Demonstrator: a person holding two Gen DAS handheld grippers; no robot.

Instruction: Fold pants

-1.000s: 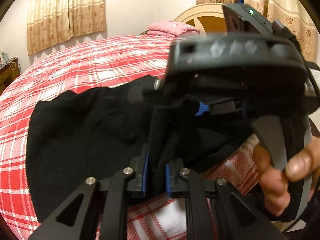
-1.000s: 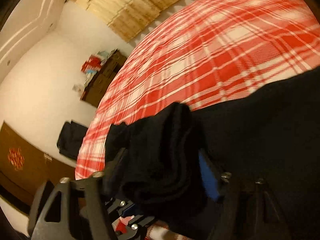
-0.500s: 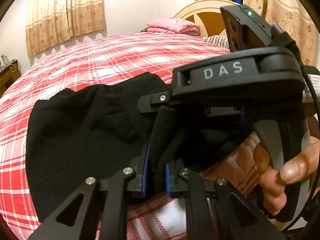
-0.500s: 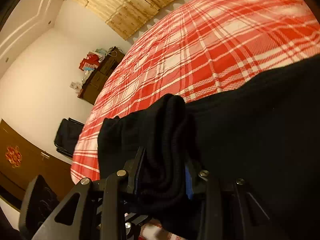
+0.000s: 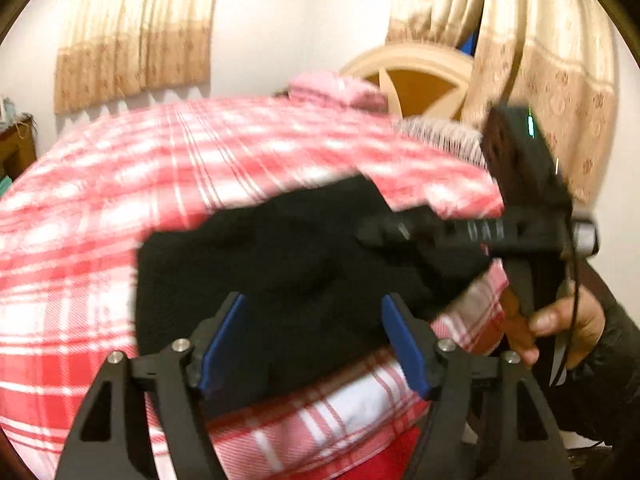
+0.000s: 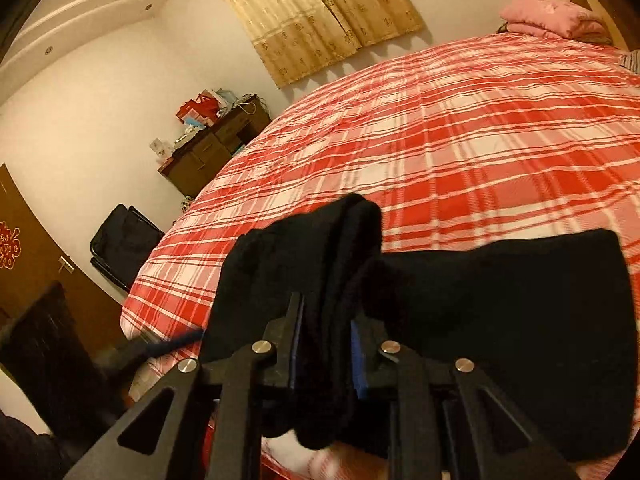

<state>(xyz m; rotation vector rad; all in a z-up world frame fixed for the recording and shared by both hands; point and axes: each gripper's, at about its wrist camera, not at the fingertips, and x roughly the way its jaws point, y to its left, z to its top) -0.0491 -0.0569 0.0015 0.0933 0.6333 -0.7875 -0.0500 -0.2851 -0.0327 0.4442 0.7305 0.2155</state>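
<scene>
The black pants [image 5: 280, 264] lie folded in a compact pile at the near edge of the red plaid bed [image 5: 160, 168]. My left gripper [image 5: 316, 344] is open, its blue pads spread either side of the pile's near edge, holding nothing. My right gripper [image 6: 326, 344] is shut on a thick fold of the black pants [image 6: 500, 320], which bunches up between its blue pads. The right gripper also shows in the left wrist view [image 5: 472, 232], reaching onto the pile from the right, held by a hand.
A pink folded blanket [image 5: 336, 88] and a round headboard [image 5: 416, 76] sit at the far end of the bed. A dark wooden dresser [image 6: 216, 148] with clutter and a black bag [image 6: 120, 240] stand by the wall. Curtains [image 6: 320, 12] hang behind.
My left gripper has opened and let go of the pants fold, pulling back a little. My right gripper stays shut on its fold and has lowered toward the bed.
</scene>
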